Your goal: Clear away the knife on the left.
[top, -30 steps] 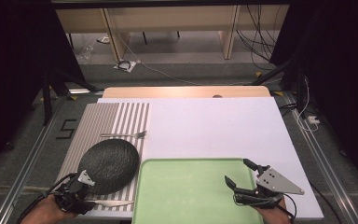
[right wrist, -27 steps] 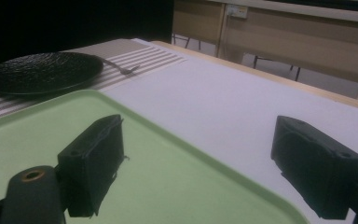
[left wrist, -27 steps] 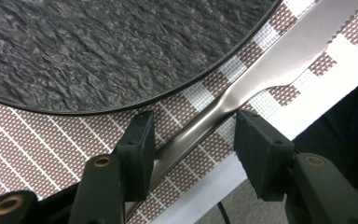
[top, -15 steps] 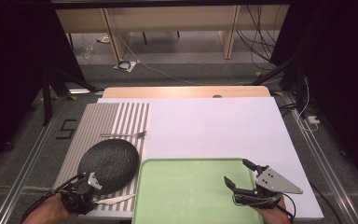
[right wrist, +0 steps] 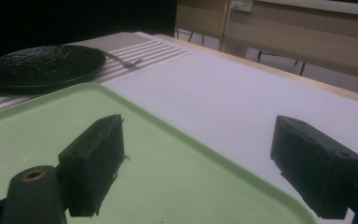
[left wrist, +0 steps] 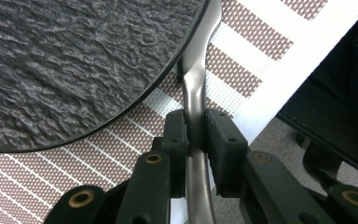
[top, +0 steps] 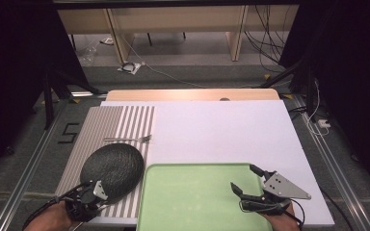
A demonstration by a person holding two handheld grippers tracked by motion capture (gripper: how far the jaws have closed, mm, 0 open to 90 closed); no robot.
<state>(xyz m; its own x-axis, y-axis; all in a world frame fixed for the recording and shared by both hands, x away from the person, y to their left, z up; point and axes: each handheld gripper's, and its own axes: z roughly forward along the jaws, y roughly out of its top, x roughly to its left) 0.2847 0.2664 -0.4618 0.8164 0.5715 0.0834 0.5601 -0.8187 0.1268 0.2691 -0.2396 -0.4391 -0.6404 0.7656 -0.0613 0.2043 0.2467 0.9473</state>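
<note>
A black textured plate [top: 112, 169] rests on the striped placemat [top: 106, 120] at the near left. My left gripper [top: 94, 192] sits at the plate's near rim, shut on the handle of a silver metal utensil [left wrist: 196, 79]. The handle runs out from the pads [left wrist: 175, 135] and passes under the plate's edge [left wrist: 74, 60]; its far end is hidden. My right gripper [top: 245, 180] hovers open over the near right corner of the green tray [top: 192, 202], nothing between its pads [right wrist: 95, 154]. A fork [top: 127, 139] lies beyond the plate.
A white board [top: 221, 130] covers the table's middle and right, with a wooden strip [top: 192, 94] at its far edge. The tray [right wrist: 37, 126] is bare. The table's near left edge lies just right of the utensil in the left gripper view.
My left gripper has shifted a little to the right along the plate's near rim. The silver utensil that lay beside it now sits in its jaws. The right gripper has stayed put.
</note>
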